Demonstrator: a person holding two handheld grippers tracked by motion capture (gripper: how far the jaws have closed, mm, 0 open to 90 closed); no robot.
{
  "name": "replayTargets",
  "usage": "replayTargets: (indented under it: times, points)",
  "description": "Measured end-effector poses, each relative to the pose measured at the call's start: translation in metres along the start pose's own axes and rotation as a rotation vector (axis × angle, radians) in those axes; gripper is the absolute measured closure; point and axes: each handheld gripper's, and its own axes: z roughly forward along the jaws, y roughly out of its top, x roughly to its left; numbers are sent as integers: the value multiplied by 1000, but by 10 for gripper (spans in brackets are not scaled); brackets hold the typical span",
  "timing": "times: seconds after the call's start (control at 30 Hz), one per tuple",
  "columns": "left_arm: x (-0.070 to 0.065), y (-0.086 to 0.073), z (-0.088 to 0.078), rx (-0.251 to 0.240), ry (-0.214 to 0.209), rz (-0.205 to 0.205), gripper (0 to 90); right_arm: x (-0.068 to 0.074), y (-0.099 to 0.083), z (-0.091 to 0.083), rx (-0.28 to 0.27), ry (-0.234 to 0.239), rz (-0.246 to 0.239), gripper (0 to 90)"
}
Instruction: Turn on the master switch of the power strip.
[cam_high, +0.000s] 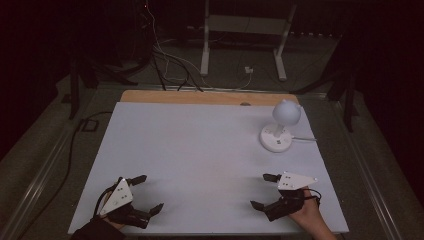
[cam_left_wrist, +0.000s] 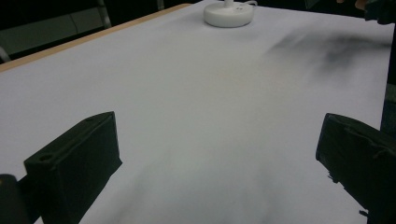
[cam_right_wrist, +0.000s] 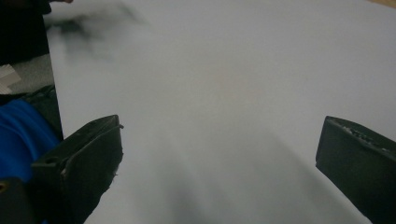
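A white lamp with a round globe head (cam_high: 286, 112) and a flat round base (cam_high: 275, 138) stands on the white table sheet (cam_high: 200, 150) at the back right; its base (cam_left_wrist: 229, 13) also appears at the top of the left gripper view. My left gripper (cam_high: 148, 192) rests near the front left edge, jaws wide apart with nothing between them. My right gripper (cam_high: 264, 190) sits near the front right edge, also open and empty. Each is held by a hand coming in from the bottom.
A wooden strip (cam_high: 200, 97) runs along the table's far edge. A thin cable (cam_high: 304, 138) leads right from the lamp base. Beyond the table are a white stand (cam_high: 245, 30) and loose cables (cam_high: 165, 60) on the floor. Blue cloth (cam_right_wrist: 23, 135) shows at the left in the right gripper view.
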Motion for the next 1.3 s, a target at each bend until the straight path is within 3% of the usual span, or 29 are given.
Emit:
replayTargets:
  times: [0.6,0.8,1.3]
  points:
    - [0,0,0,0,3,-6,1,-16,22,-8,-56,-57,8,1]
    - [0,0,0,-3,2,-7,1,-24,29,-12,-88,-71,29,1]
    - [0,0,0,0,3,-4,1,-40,39,-16,-101,-140,72,1]
